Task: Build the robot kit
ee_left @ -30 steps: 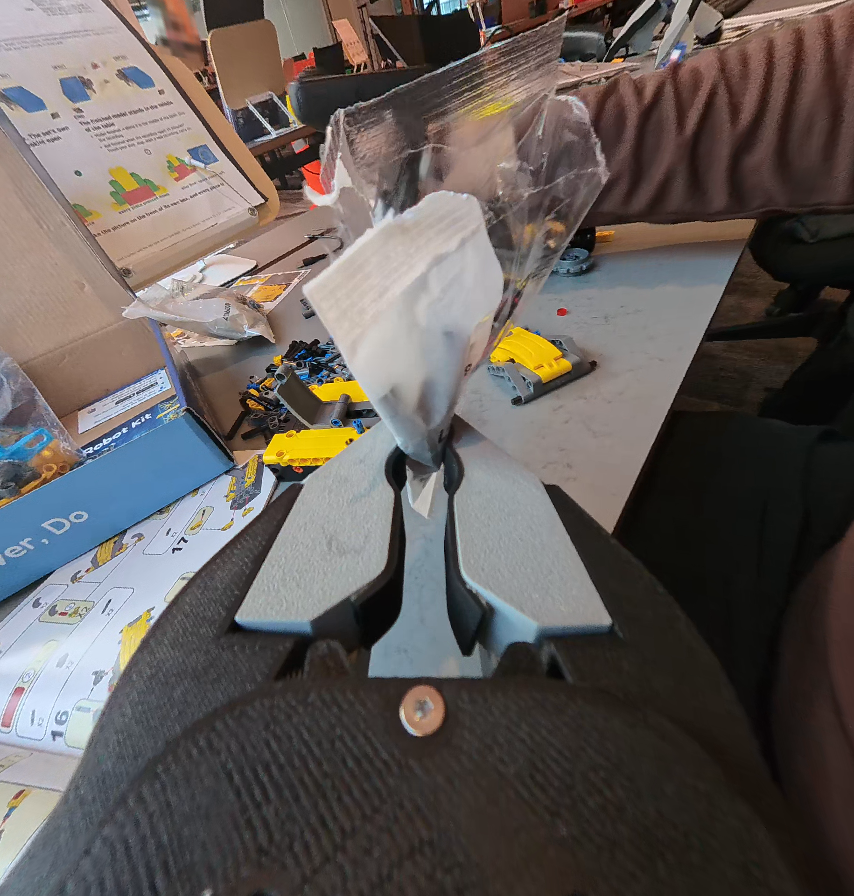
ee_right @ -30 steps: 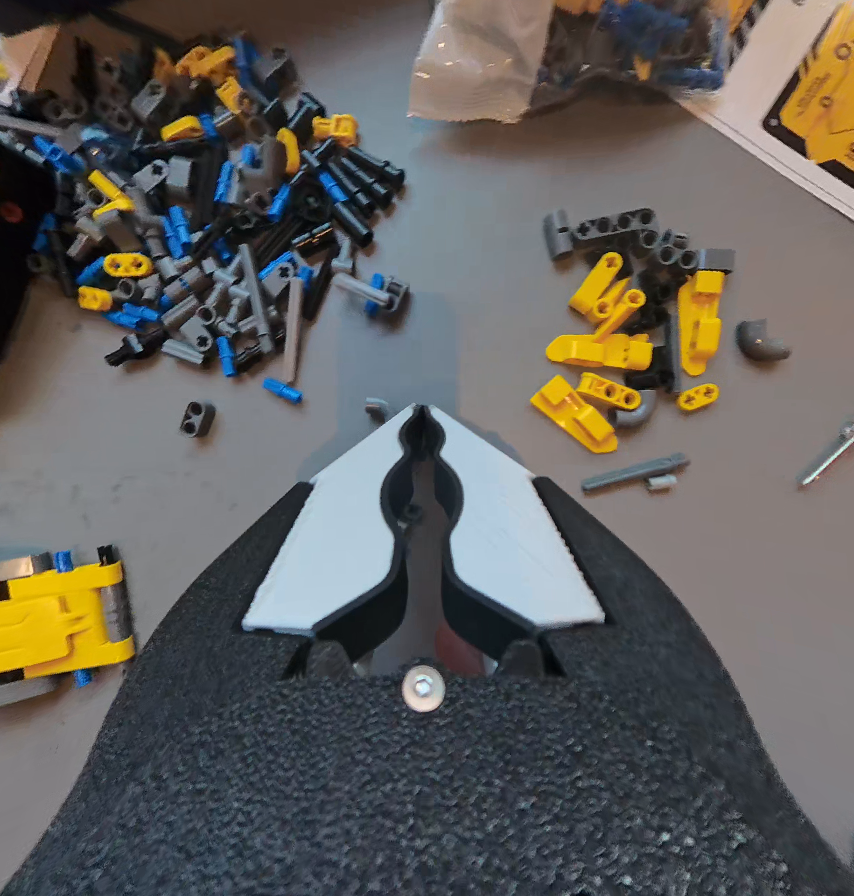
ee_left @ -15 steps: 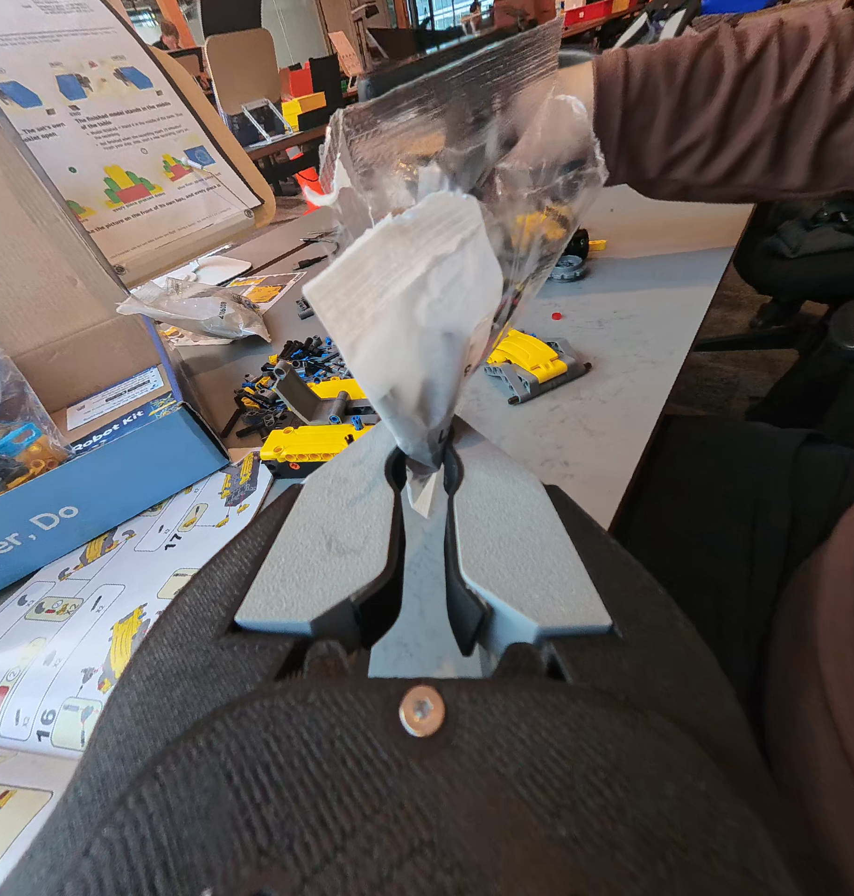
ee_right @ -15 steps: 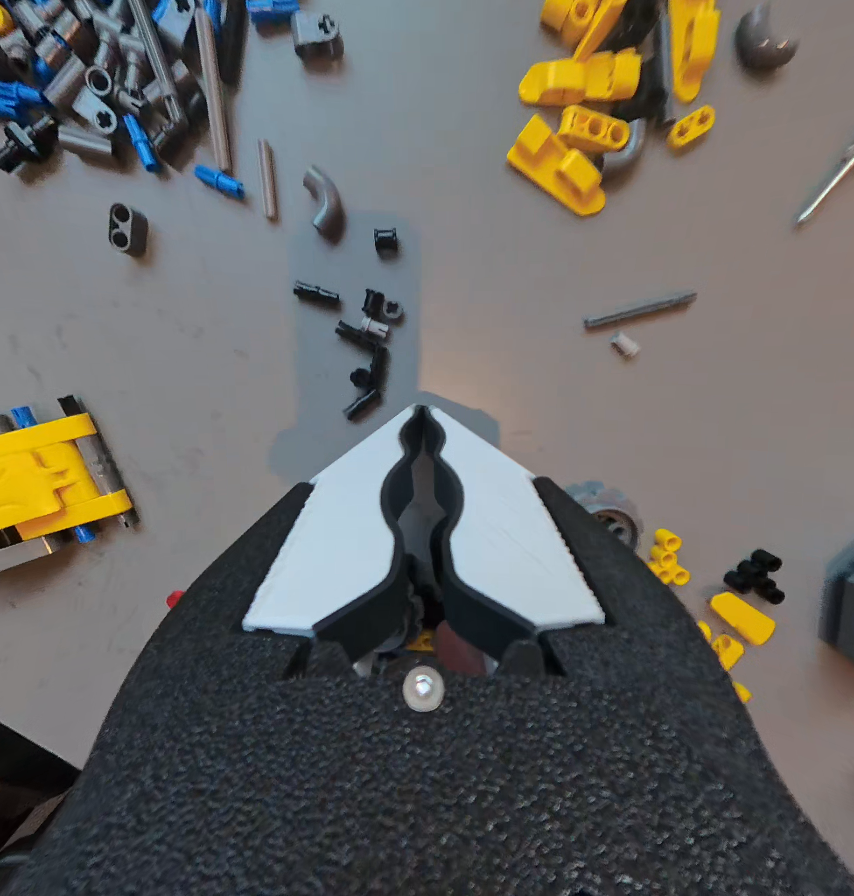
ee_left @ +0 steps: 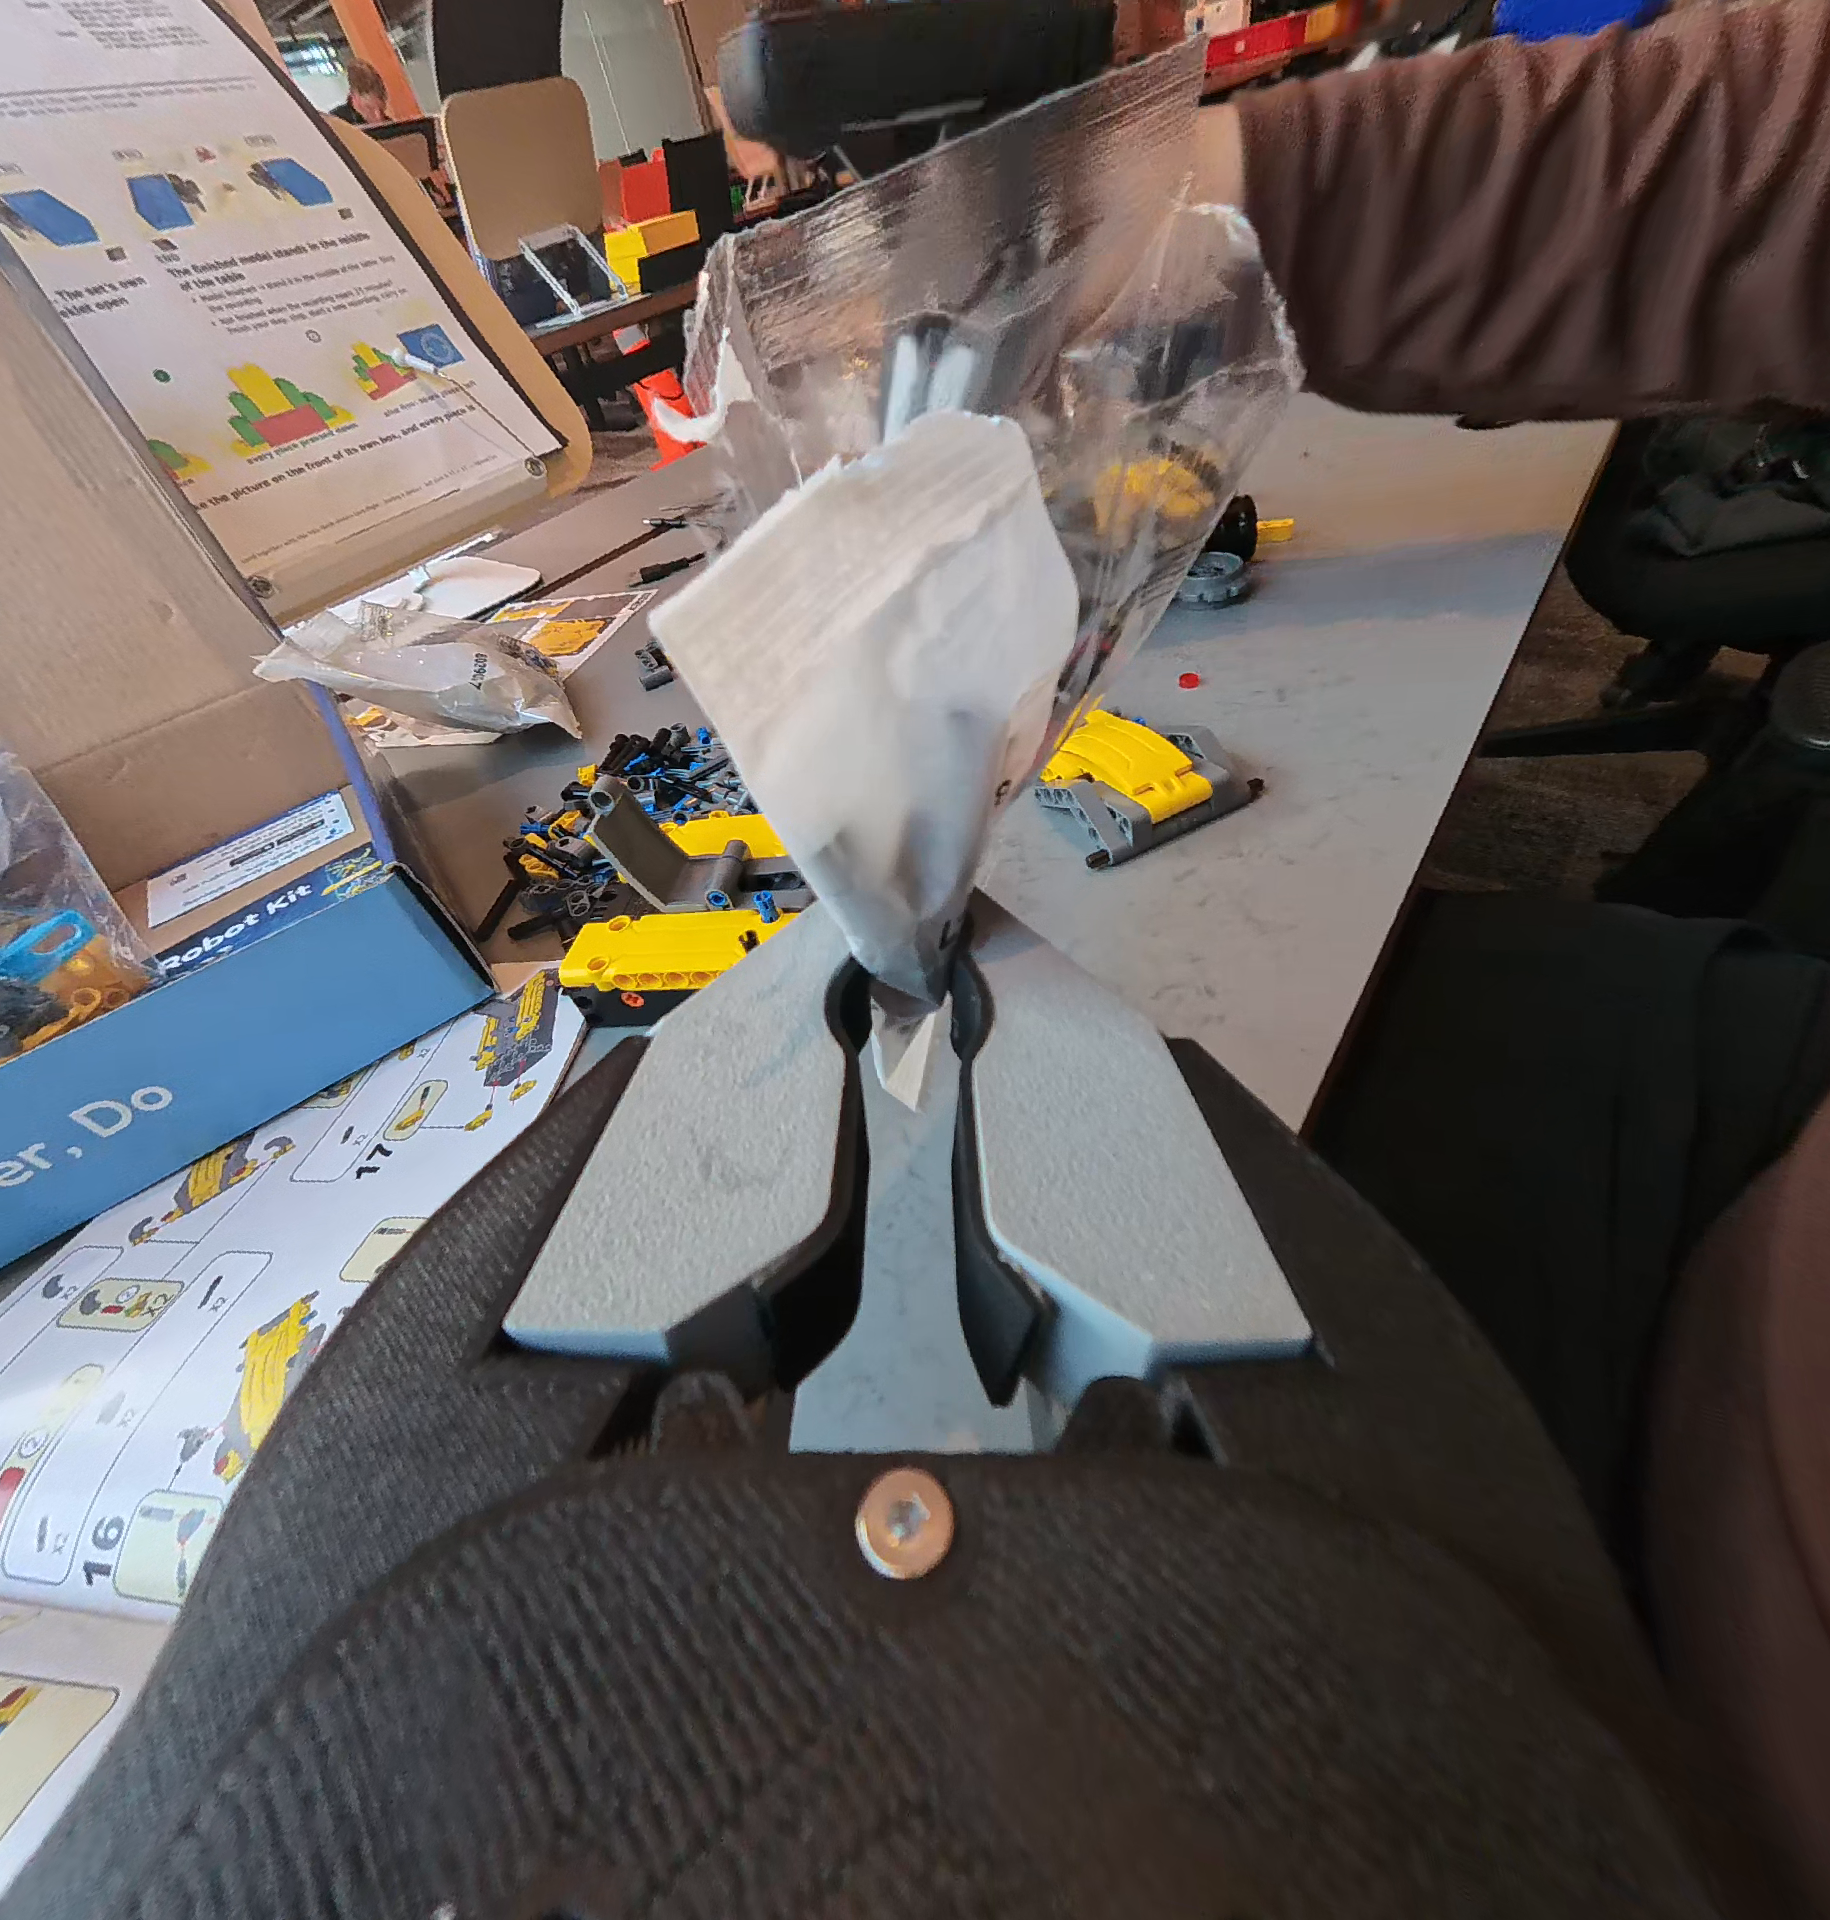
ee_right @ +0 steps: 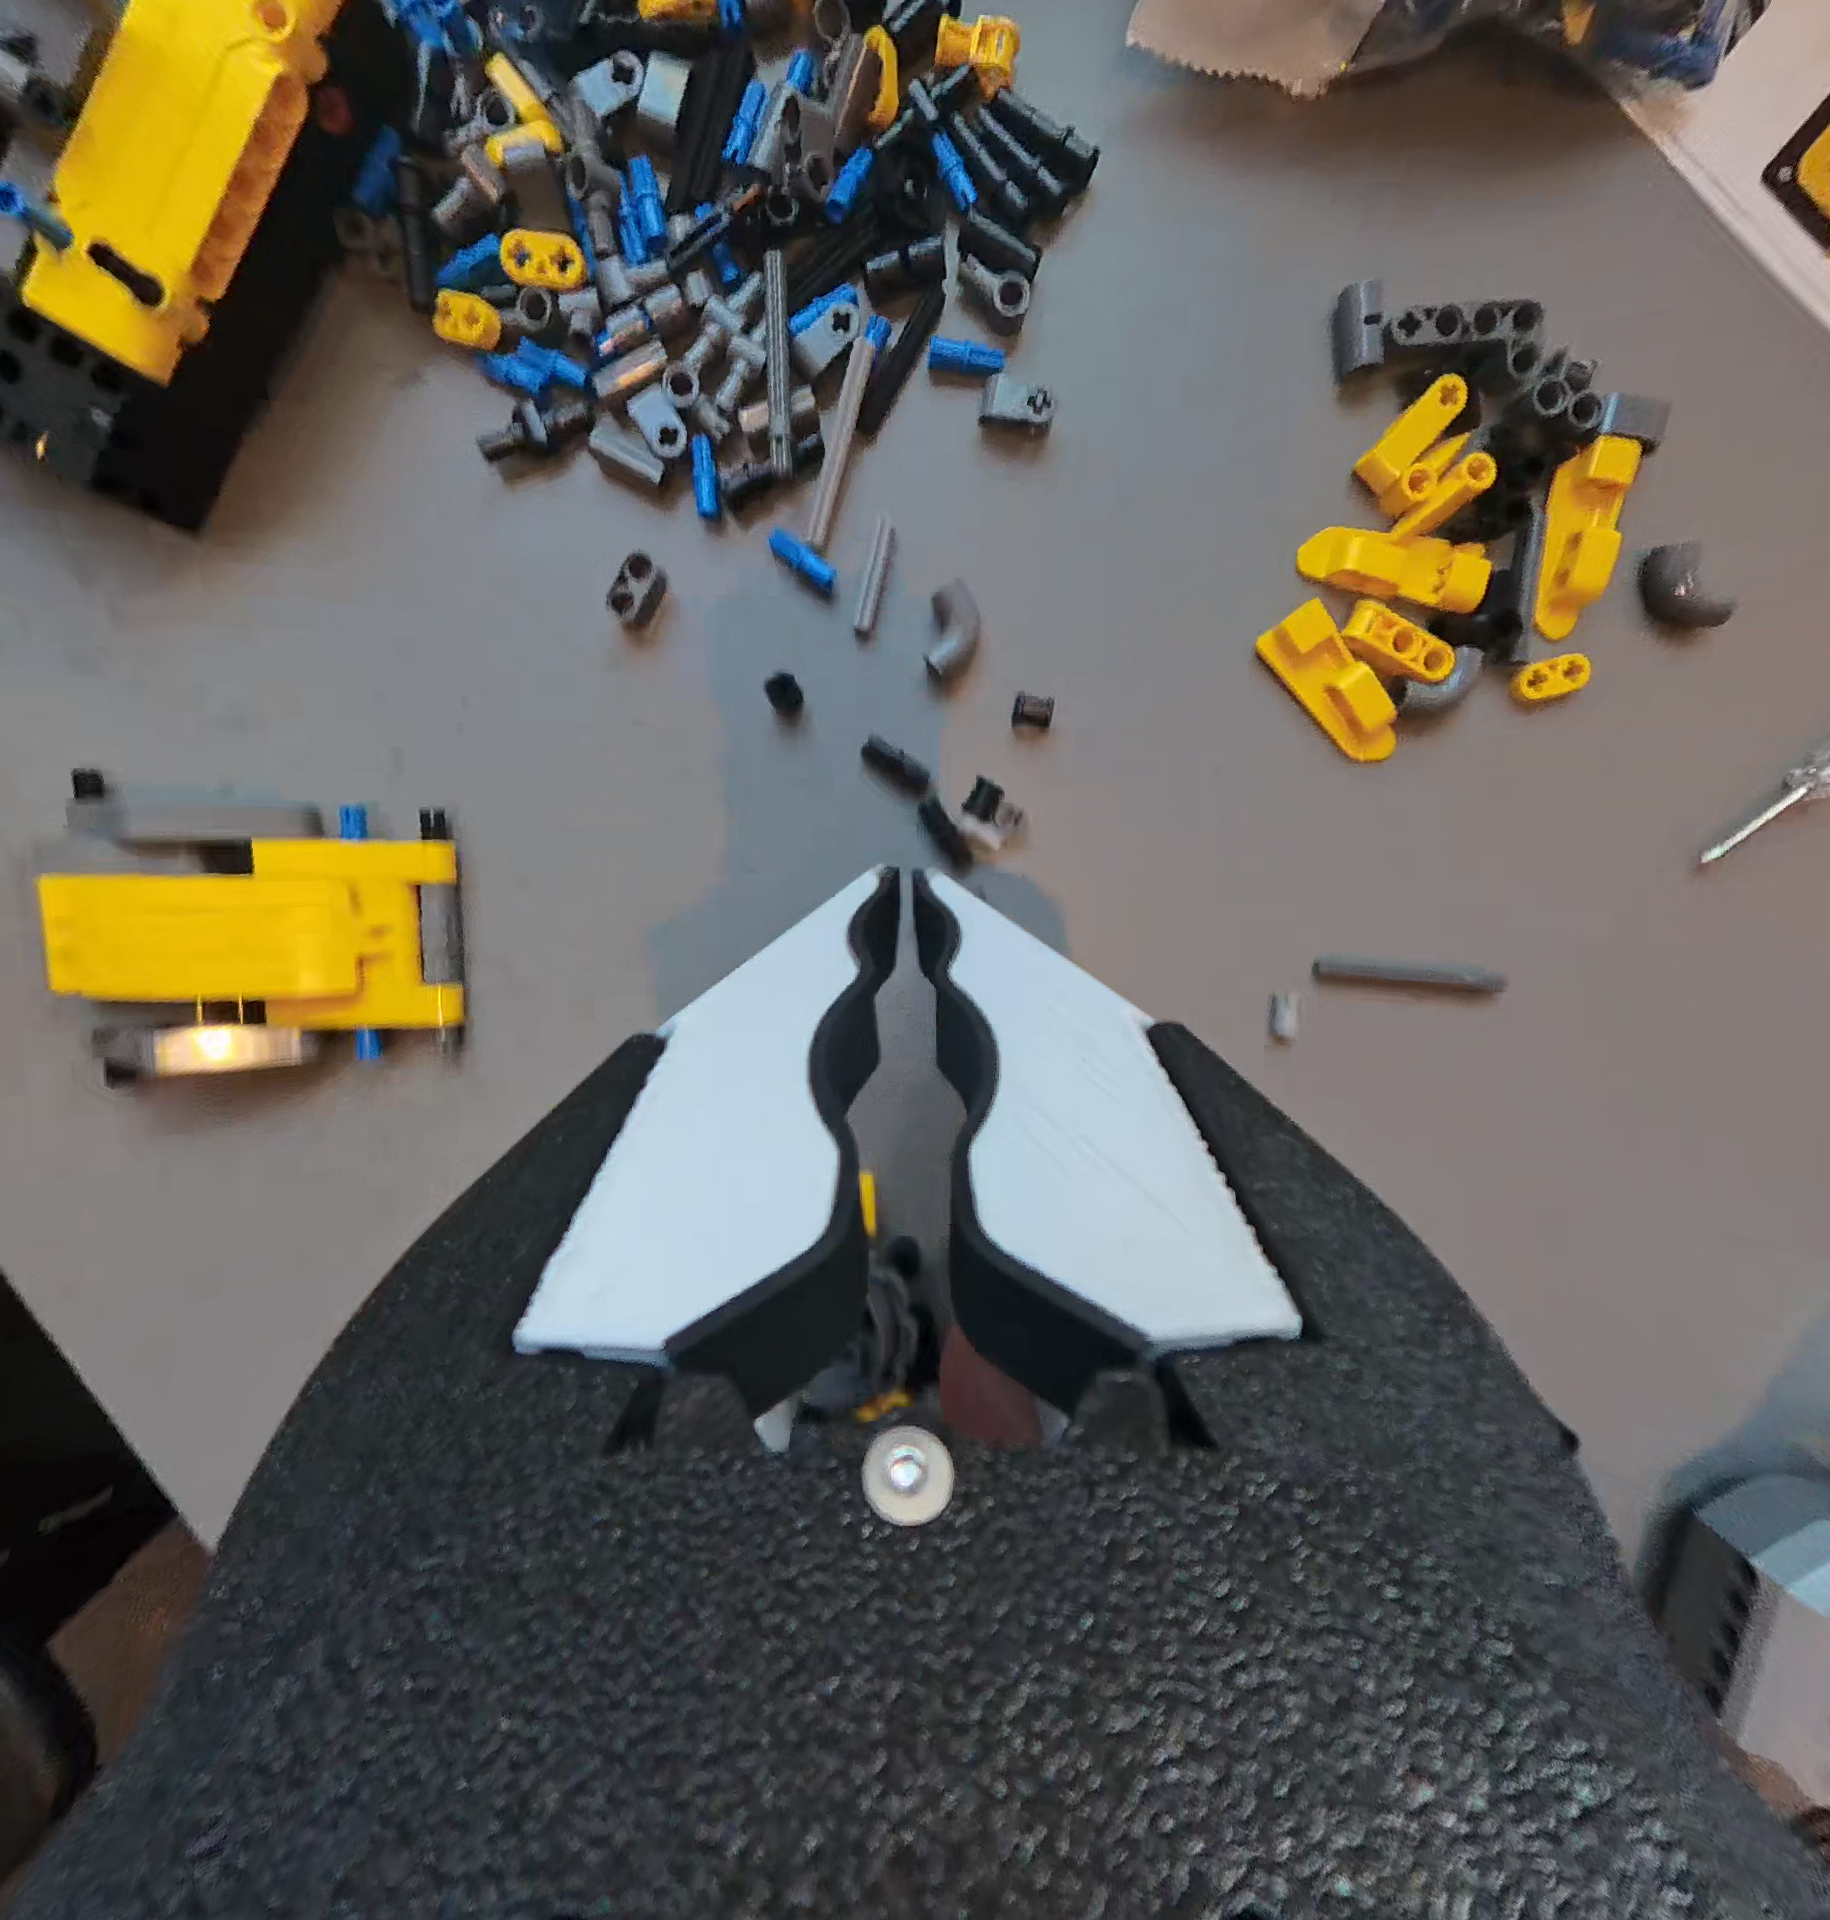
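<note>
My left gripper (ee_left: 911, 977) is shut on the bottom corner of a plastic bag (ee_left: 890, 665) and holds it upright above the table edge. The bag has a white panel and a clear part with a few dark and yellow pieces inside. A person's brown sleeve (ee_left: 1565, 229) reaches toward the bag's top. My right gripper (ee_right: 900, 878) is shut and points down at the grey table (ee_right: 475, 644), just short of several small loose black pieces (ee_right: 895, 764). Nothing shows between its tips. Dark and yellow bits show through the gap near the fingers' base.
A pile of blue, grey and black pins (ee_right: 745, 260) lies ahead, a group of yellow parts (ee_right: 1441, 561) to the right, a yellow assembly (ee_right: 246, 935) to the left, and a screwdriver (ee_right: 1804, 790) far right. A blue box (ee_left: 215, 1039) and booklet (ee_left: 163, 1351) lie left. My hands' fingertips stand some 25 cm from each other. The screwdriver (ee_right: 1804, 790) is closer to my right gripper, around 20 cm from its tips; the left tips are 45 cm off.
The right gripper swung out over the table's near edge, then back toward the pin pile, and stays shut. The left gripper still holds the bag in much the same place. The sleeve has risen.
</note>
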